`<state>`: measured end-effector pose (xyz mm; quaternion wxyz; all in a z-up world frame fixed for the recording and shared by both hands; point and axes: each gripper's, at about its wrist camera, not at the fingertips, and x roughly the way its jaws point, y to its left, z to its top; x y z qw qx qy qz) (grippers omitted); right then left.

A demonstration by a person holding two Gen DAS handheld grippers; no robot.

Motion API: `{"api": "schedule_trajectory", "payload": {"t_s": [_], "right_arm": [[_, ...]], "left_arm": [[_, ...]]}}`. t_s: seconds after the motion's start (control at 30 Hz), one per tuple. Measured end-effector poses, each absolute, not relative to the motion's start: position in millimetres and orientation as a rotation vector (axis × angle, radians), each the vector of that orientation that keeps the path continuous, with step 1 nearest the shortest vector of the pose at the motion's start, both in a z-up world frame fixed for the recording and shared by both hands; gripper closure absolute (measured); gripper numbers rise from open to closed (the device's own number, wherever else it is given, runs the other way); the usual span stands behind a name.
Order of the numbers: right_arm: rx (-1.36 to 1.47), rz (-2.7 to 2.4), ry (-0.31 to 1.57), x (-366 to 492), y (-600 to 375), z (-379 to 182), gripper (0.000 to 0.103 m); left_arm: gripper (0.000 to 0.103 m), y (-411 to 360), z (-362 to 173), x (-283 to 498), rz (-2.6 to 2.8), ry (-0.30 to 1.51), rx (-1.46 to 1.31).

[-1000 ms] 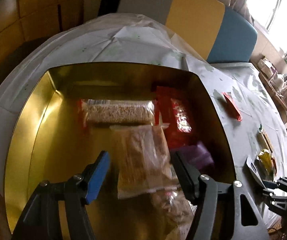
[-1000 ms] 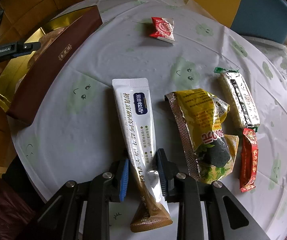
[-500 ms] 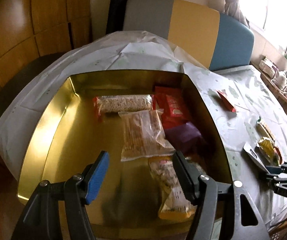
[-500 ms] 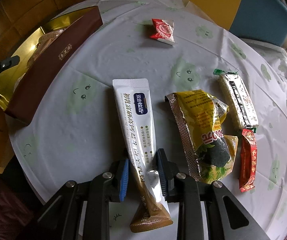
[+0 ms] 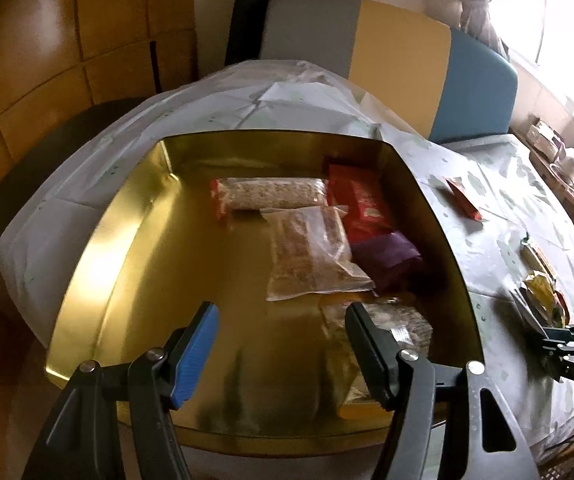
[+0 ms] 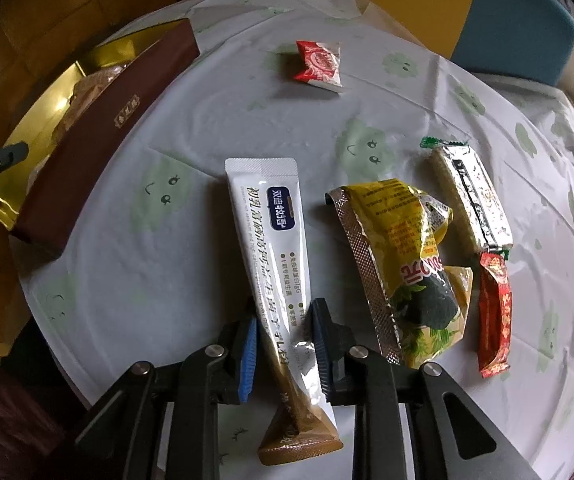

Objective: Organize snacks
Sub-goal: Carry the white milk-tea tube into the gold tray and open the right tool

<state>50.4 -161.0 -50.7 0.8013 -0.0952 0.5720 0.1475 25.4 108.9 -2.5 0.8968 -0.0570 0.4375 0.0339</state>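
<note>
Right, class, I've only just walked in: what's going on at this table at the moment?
Someone is sorting snacks into a gold tray with two hand-held claws. The right claw is shut on a long white sachet lying on the tablecloth. The left claw hangs open and empty above the tray, which already holds several packets. A yellow foil packet, a small red packet and two bars are not yet in the tray.

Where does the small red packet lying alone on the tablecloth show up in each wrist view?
Left wrist: small red packet at upper right, just past the gold tray's right wall.
Right wrist: upper centre, right of the tray's brown side.
Shared landmark: the gold tray.
</note>
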Motion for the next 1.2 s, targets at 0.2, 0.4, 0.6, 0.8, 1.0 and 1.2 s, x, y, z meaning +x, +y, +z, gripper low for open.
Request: {"api": "schedule_trajectory", "payload": {"t_s": [0.2,0.4,0.6,0.8,1.0,1.2], "right_arm": [[-0.150,0.325,1.206,51,-160,-35,0.079],[-0.079,0.397,1.111,52,-133,6,0.079],[-0.007,0.560,1.013,63,-73,43,0.079],[0.011,0.700,1.025,76,5,35,0.079],[-0.022,0.787,1.069,82,68,3,0.064],[-0.037,0.753,1.124,84,72,-23,0.043]], "left_arm": [[0.036,130,-4,23,0.109,0.898,-0.159],[0.036,160,3,18,0.179,0.865,-0.220],[0.036,190,6,11,0.247,0.840,-0.274],[0.036,204,3,6,0.276,0.836,-0.294],[0.036,210,0,2,0.283,0.839,-0.310],[0.036,207,-2,0,0.275,0.842,-0.302]]}}
